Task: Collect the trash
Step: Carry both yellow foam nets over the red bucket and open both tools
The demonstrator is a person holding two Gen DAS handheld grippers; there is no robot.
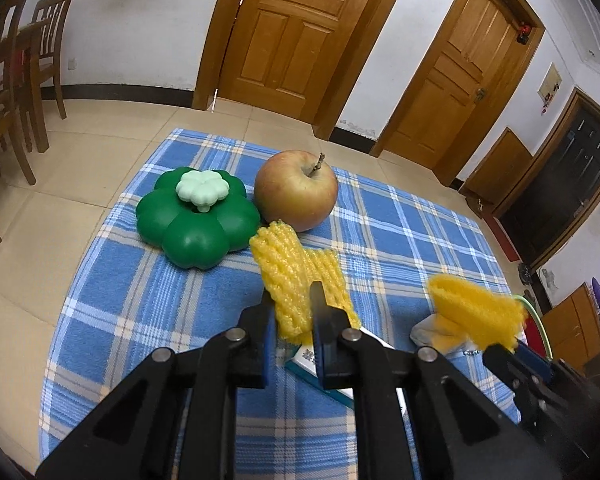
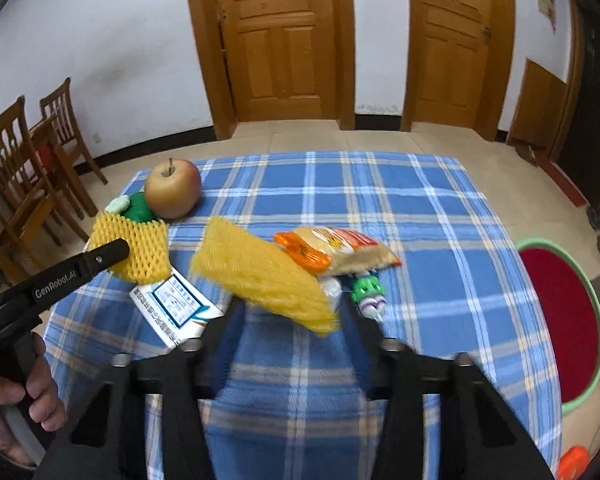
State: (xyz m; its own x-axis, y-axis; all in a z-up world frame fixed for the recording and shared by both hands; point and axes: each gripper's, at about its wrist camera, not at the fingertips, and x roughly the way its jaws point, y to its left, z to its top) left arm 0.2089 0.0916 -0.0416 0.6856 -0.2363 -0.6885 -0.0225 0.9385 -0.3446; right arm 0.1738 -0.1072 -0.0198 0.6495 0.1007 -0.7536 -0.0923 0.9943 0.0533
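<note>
My left gripper [image 1: 294,300] is shut on a yellow foam fruit net [image 1: 296,272], held above the blue checked cloth [image 1: 148,320]; it also shows in the right wrist view [image 2: 136,252]. My right gripper [image 2: 296,312] holds a second yellow foam net [image 2: 260,276], also seen in the left wrist view [image 1: 476,312]; its fingers stand wide, the net lying between them. A white and blue box [image 2: 176,308] lies under the left gripper. An orange snack wrapper [image 2: 340,252] and a small green and white wrapper [image 2: 368,292] lie on the cloth.
An apple [image 1: 296,190] and a green flower-shaped lidded container [image 1: 196,216] stand at the cloth's far left. A red bin with a green rim [image 2: 556,312] sits on the floor to the right. Wooden chairs [image 2: 32,176] stand at the left. Doors are behind.
</note>
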